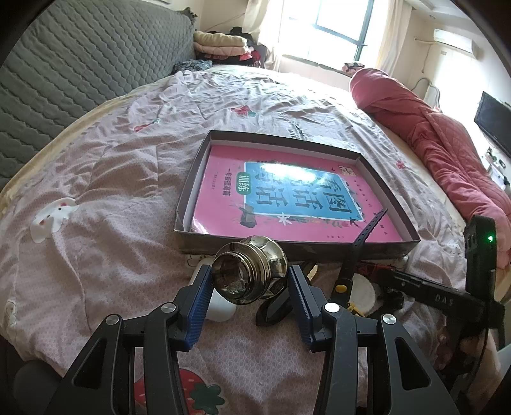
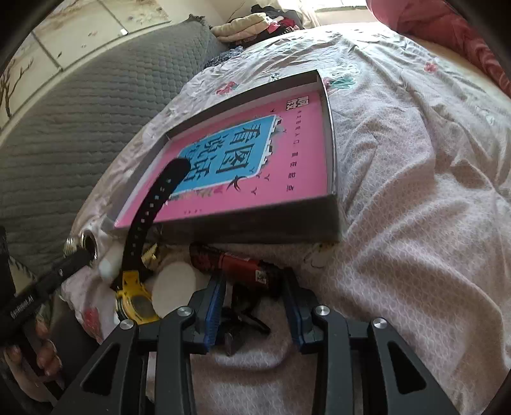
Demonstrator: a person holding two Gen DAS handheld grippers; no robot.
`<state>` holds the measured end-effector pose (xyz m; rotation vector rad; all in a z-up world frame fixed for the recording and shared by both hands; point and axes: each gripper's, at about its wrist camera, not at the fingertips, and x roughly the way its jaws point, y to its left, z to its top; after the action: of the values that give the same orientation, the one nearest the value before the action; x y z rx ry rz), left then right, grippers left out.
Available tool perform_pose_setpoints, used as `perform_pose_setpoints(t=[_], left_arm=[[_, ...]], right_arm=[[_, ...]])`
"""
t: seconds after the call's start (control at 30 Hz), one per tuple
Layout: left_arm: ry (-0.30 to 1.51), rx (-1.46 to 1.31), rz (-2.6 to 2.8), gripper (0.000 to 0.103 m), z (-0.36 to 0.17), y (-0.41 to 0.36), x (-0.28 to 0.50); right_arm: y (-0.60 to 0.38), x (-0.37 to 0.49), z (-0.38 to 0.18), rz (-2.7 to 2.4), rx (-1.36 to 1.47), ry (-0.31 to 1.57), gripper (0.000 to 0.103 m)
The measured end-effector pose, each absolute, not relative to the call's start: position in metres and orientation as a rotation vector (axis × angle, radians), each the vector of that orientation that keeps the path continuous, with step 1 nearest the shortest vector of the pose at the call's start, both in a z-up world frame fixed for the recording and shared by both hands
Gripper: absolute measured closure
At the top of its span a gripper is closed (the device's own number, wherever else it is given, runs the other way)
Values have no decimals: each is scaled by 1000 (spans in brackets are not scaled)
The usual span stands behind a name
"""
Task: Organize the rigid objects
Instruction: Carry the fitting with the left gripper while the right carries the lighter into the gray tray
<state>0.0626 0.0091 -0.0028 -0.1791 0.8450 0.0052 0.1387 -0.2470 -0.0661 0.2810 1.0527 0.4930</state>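
Left wrist view: left claw (image 1: 249,281) grips a metal knob (image 1: 250,269); ahead, the box (image 1: 319,247) holds only a book (image 1: 287,194). Right claw (image 2: 252,306) straddles a black clip (image 2: 239,322), contact unclear; watch (image 2: 135,303) and lighter (image 2: 236,265) remain on the bed.

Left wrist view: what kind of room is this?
Almost certainly a home bedroom. The work surface is a bed with a wrinkled floral sheet, a grey quilted headboard behind it, and a rolled pink quilt along the far side by the window.
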Motion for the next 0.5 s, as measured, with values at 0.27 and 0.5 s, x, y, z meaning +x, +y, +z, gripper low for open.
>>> perform_pose_setpoints(t=[0.27,0.5], left_arm=[[839,-183,9,54,-1,11,64],[828,-189,12,54,3,12,68]], right_arm=[[-241,137,-55,588,263,979,81],[-226,120,-29,684,189,863,91]])
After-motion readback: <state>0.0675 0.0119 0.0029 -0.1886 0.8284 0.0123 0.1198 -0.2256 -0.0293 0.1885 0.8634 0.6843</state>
